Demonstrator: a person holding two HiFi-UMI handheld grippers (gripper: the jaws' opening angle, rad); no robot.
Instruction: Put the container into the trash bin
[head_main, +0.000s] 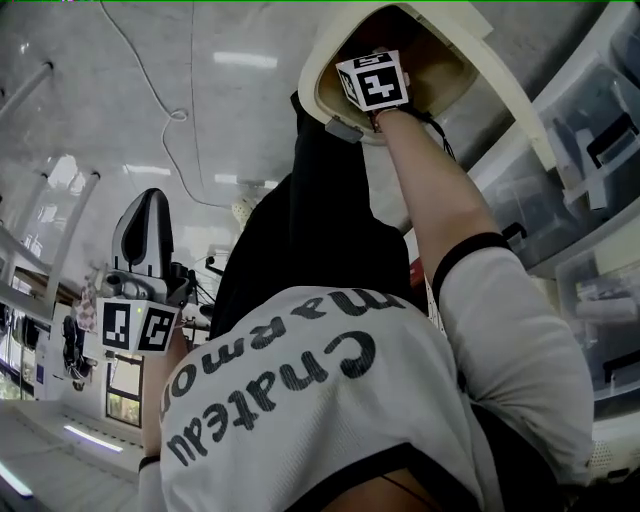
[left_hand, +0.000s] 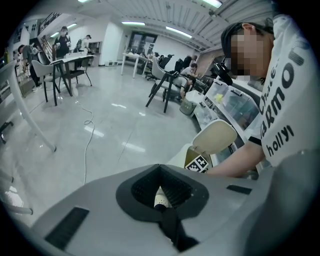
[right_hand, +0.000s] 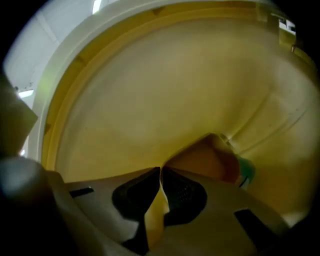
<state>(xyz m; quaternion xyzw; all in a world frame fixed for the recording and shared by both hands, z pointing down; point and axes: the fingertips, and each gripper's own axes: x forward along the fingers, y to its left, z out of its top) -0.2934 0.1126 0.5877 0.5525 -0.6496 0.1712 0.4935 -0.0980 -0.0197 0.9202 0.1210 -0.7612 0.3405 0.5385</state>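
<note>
My right gripper (head_main: 375, 85) reaches down into the cream trash bin (head_main: 325, 75), whose lid (head_main: 500, 70) is swung up. In the right gripper view the right gripper (right_hand: 161, 171) is shut on a thin wall of the tan paper container (right_hand: 212, 159), deep inside the bin's yellowish interior (right_hand: 150, 90). A green bit (right_hand: 246, 170) shows beside the container. My left gripper (head_main: 145, 220) is held off to the side, away from the bin, and the left gripper (left_hand: 161, 202) is shut with nothing in it. From there the bin (left_hand: 192, 152) and its raised lid (left_hand: 216, 137) show ahead.
Clear plastic storage drawers (head_main: 590, 150) stand right beside the bin. A white cable (head_main: 170, 110) trails over the glossy floor. Chairs (left_hand: 165, 85) and tables (left_hand: 70, 62) stand farther off, with people (left_hand: 62, 35) in the background.
</note>
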